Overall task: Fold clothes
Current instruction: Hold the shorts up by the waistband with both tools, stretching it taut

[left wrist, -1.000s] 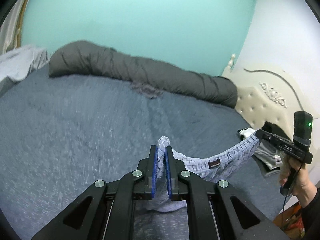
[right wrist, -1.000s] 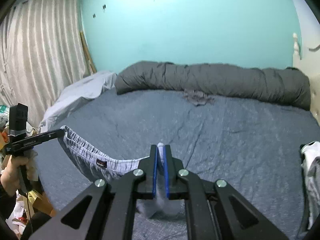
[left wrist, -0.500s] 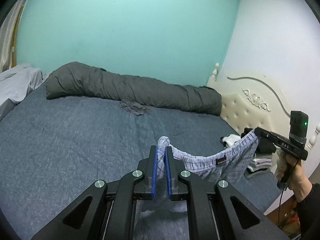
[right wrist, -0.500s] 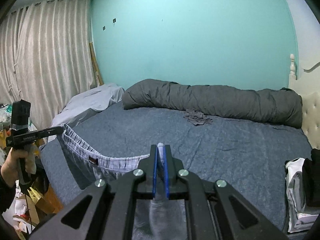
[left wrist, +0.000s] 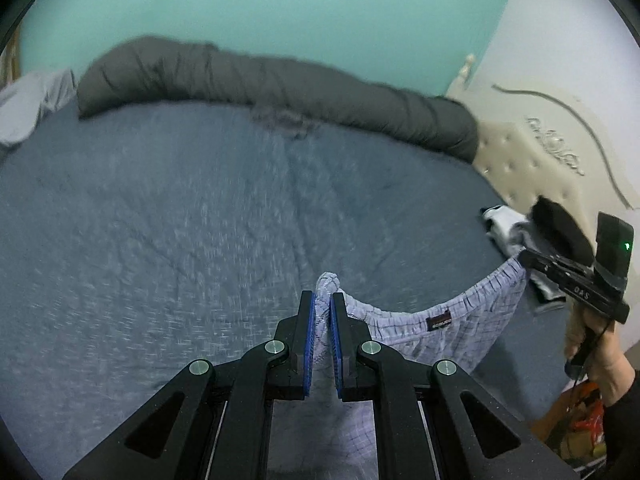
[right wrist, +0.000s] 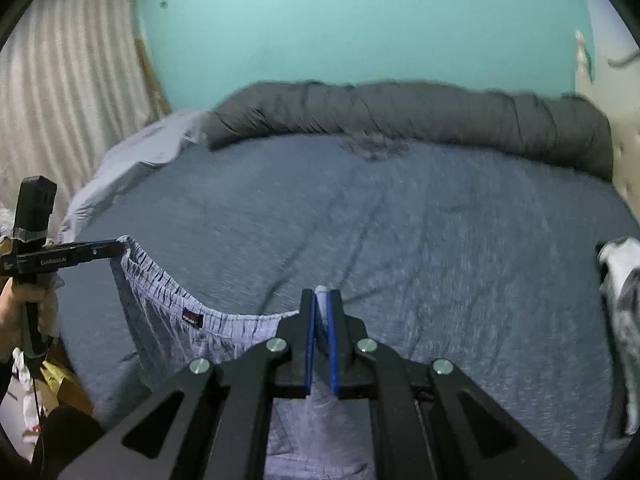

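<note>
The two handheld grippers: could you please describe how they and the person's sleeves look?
Both the left gripper and the right gripper are black angular linkages with silver pivot bolts and blue-lined jaws. Seen from the side, each has a pistol-style handle, white lettering and a boxy black module; one shows a green light. A thin cable hangs below. Sleeves are dark.

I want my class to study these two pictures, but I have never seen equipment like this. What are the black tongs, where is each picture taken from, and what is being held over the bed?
No robot here: a person holds a hand tool with two blue-padded fingers in each hand, and a small camera on each tool looks along its fingers. One picture comes from the left gripper, the other from the right gripper; each also shows the other tool off to the side. Both are shut on the waistband of checked boxer shorts, which hang stretched between them above the grey-blue bed. A rolled dark duvet lies along the far edge, with a small crumpled grey garment beside it. Folded clothes sit near the cream headboard.
</note>
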Available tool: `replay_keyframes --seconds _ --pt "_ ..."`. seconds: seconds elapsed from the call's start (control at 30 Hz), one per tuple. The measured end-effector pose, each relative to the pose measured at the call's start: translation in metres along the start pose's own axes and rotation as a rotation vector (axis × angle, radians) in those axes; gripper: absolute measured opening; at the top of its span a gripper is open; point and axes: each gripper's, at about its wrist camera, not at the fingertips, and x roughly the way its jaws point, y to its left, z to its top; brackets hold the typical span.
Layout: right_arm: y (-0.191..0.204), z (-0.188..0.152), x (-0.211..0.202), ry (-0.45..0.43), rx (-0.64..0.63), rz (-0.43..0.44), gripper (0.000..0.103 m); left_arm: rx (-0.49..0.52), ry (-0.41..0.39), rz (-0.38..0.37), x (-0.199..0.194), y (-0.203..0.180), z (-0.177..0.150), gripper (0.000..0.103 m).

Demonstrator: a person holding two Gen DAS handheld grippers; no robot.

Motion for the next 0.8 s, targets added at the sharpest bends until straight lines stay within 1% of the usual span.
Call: replay_keyframes --seconds 0.1,0.23,0.37,0.43,0.63,0.8 --pt "-0.02 -0.006 0.036 0.027 0.035 -0.022 0.005 -0.013 0.027 0.004 0.044 0.012 0.004 0.008" --pt "-0.046 -0.005 0.076 0.032 0.069 -0.066 0.005 -0.026 0.046 0.007 0.095 0.025 0.014 0.008" --pt "-0.062 -0.003 0.103 0.045 0.086 -0.077 0.005 -0.04 0.068 0.009 0.139 0.038 0.028 0.008" --pt "-0.071 -0.003 0.116 0.052 0.094 -0.082 0.005 -0.04 0.083 0.02 0.155 0.043 0.03 0.008" --pt "-0.075 -0.012 0.159 0.123 0.087 -0.101 0.005 -0.048 0.128 0.051 0.201 0.059 0.034 0.008" --pt "-0.086 -0.023 0.173 0.143 0.128 -0.128 0.005 -0.065 0.149 0.057 0.222 0.07 0.03 0.008"
